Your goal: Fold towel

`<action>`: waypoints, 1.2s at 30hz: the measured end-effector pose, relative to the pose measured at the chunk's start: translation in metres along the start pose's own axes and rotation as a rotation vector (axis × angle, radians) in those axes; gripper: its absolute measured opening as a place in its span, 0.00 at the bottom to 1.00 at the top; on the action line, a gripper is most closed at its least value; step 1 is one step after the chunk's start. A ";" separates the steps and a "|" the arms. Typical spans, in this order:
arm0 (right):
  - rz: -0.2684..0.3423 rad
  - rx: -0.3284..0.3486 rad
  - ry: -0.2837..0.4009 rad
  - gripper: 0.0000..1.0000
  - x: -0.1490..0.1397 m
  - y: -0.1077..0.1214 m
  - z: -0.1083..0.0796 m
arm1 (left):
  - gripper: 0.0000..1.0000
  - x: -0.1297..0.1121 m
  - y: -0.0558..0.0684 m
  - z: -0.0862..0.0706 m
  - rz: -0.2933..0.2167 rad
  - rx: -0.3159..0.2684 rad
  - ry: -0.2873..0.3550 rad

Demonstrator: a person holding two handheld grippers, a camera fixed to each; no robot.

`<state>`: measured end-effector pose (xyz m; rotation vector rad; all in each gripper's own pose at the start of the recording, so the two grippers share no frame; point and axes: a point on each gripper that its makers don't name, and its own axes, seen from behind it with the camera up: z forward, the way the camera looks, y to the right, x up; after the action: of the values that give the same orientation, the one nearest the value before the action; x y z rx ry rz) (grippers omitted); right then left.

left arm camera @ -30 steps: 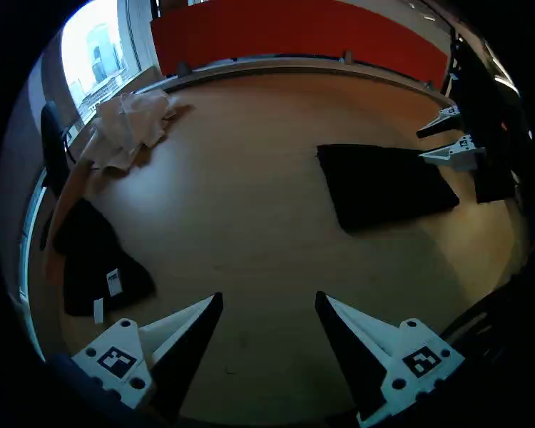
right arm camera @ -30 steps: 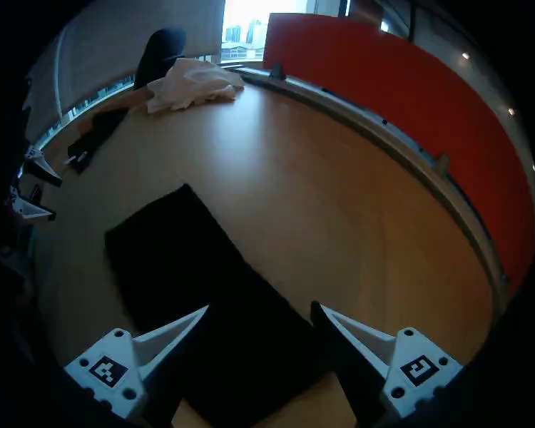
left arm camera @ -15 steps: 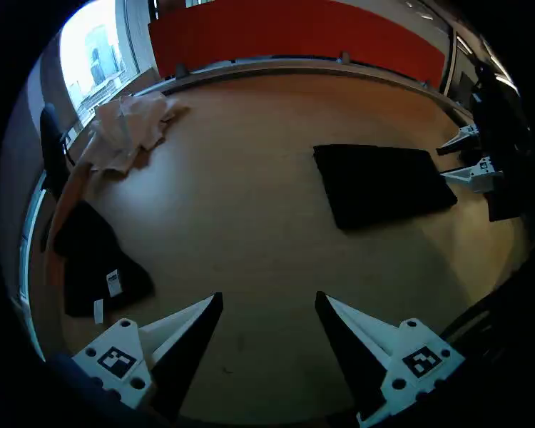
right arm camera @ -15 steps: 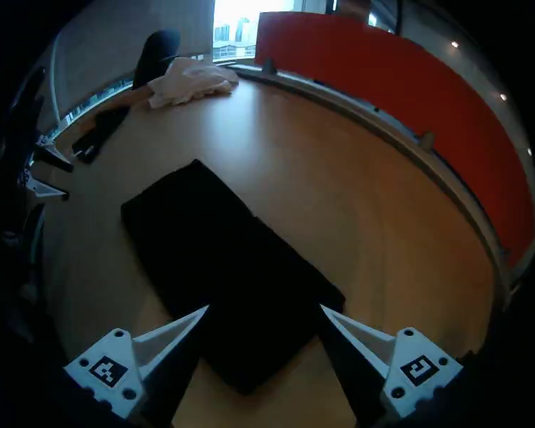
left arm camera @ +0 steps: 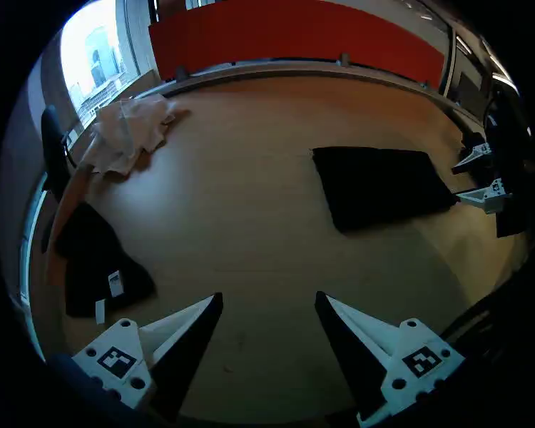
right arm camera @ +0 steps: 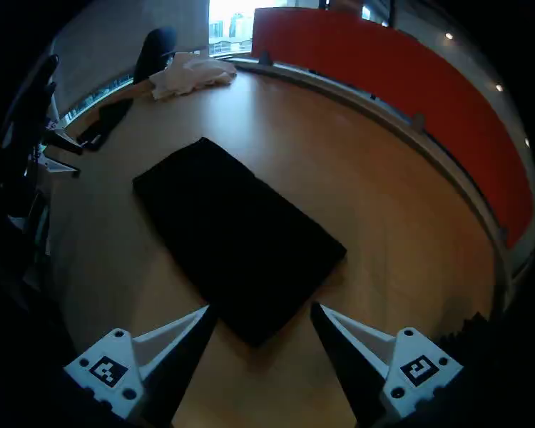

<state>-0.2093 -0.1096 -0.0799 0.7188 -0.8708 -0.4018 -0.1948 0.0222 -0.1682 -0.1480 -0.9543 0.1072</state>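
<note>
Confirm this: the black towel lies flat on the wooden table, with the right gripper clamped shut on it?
No. The right gripper is open, not clamped on the black towel, as the right gripper view shows. The towel does lie flat on the wooden table.

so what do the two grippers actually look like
They match. The left gripper and the right gripper each have two white plastic wedge-shaped fingers that taper to a point, with black inner faces. Each finger carries a square black-and-white marker near its wide base, with small round holes around it.
</note>
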 end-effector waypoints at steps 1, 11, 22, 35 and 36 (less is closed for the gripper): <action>0.001 0.002 -0.002 1.00 -0.002 0.000 0.000 | 0.96 0.000 0.000 0.000 0.001 0.000 0.000; 0.001 0.021 -0.065 0.64 -0.025 -0.003 0.000 | 0.96 -0.001 0.001 -0.001 0.005 -0.001 0.001; 0.012 0.057 -0.101 0.39 -0.038 -0.009 -0.003 | 0.96 -0.003 0.001 -0.002 0.005 -0.001 -0.001; 0.008 0.067 -0.115 0.12 -0.044 -0.010 0.002 | 0.96 -0.004 0.003 -0.001 0.011 -0.003 -0.004; 0.010 0.067 -0.114 0.10 -0.044 -0.010 0.002 | 0.96 -0.004 0.003 -0.001 0.012 -0.004 -0.004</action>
<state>-0.2372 -0.0918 -0.1100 0.7585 -0.9986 -0.4093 -0.1960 0.0249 -0.1722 -0.1567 -0.9575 0.1166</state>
